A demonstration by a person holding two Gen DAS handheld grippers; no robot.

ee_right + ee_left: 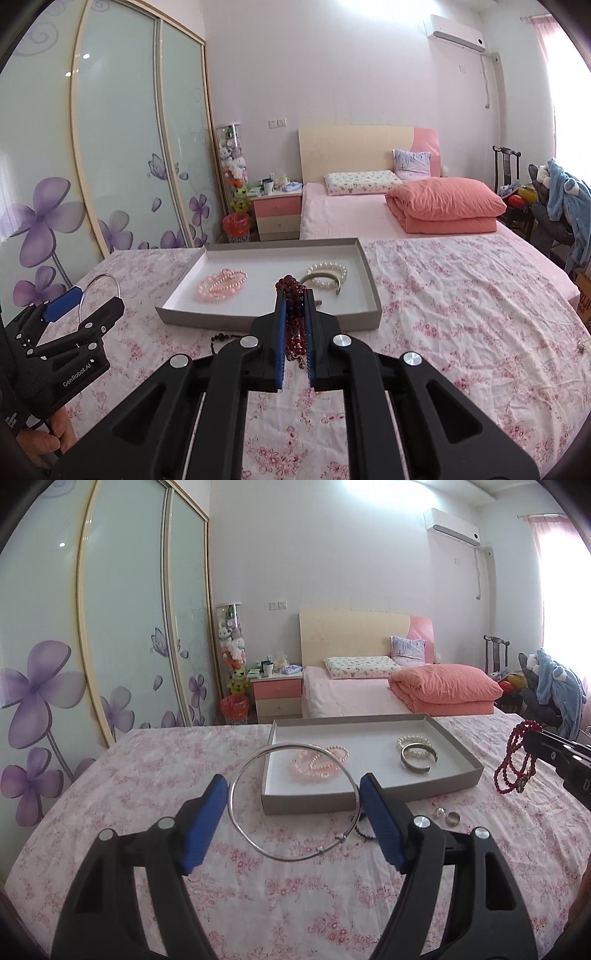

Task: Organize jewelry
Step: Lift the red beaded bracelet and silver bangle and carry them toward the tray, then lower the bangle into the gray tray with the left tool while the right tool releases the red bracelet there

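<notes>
Floral bedspread (147, 775); left fingers (221, 812) grip silver hoop (236, 812), right fingers (309, 332) clamp red beads (293, 295).

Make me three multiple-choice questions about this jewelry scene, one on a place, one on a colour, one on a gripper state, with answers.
1. Where is the white pearl bracelet?
A. on the bedspread
B. in the grey tray
C. on the nightstand

2. What colour is the bead string in the right gripper?
A. dark red
B. green
C. white

3. How does the left gripper stand?
A. empty, wide open
B. fully shut
C. spanning a silver bangle

Answers: 1 B, it lies on the tray floor; 2 A, red beads hang from the shut jaws; 3 C, the hoop sits between its blue pads.
</notes>
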